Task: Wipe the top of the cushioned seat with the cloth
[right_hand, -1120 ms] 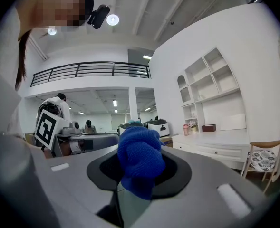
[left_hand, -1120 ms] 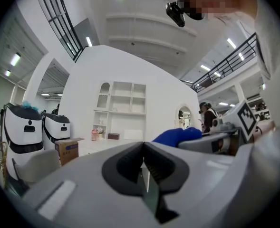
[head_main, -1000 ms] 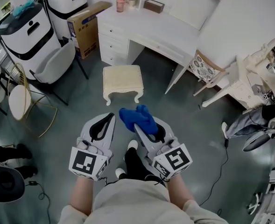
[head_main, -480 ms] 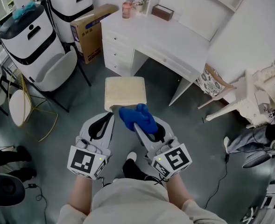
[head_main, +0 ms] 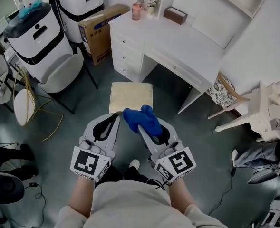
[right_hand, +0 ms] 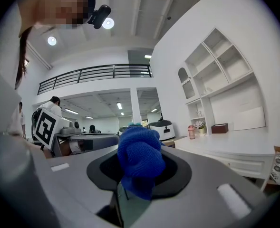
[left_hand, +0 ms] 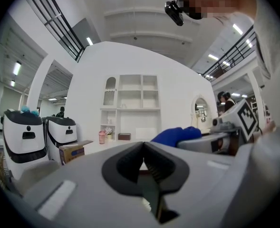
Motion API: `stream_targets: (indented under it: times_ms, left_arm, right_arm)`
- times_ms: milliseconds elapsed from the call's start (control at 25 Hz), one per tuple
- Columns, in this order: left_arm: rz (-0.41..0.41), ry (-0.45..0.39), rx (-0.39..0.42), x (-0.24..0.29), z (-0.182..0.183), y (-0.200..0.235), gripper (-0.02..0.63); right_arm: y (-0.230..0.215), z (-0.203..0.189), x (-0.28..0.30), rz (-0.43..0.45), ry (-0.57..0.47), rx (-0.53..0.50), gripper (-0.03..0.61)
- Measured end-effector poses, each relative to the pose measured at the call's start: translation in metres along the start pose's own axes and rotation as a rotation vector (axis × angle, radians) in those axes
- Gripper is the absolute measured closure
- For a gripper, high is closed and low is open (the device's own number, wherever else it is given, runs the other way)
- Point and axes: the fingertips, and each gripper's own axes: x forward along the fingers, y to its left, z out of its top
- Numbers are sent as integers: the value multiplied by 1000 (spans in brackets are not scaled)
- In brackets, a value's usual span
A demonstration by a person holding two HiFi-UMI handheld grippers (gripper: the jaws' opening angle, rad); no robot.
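The seat (head_main: 131, 97) is a small square stool with a pale cream cushioned top, faintly textured. It stands upright on the grey floor (head_main: 82, 108), its top bare and facing up. The cloth (head_main: 142, 119) is bright blue and knitted or fleecy, bunched into a thick wad. It is clamped between the jaws of the right gripper (head_main: 143, 129), and a rounded lump bulges out past the tips while a shorter fold hangs below. In the head view the wad overlaps the seat's near edge, slightly right of its middle. Whether cloth and cushion touch cannot be told.
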Motion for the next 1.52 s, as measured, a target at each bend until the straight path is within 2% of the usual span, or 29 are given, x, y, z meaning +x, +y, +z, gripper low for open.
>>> stream_targets:
  times_ms: [440,760,1520]
  left_arm:
    - [-44,12,-5,29,-4,2,614]
    - [-60,-3,-15,46,-5,32,614]
    - [-155,27,-41,117,-16,167,614]
  right_arm:
    - [-25,-2,6,-53,-5,19,446]
    - [-39,0,34,-94,-3,18,446]
    - [-69,3,178,-194,25,47,446]
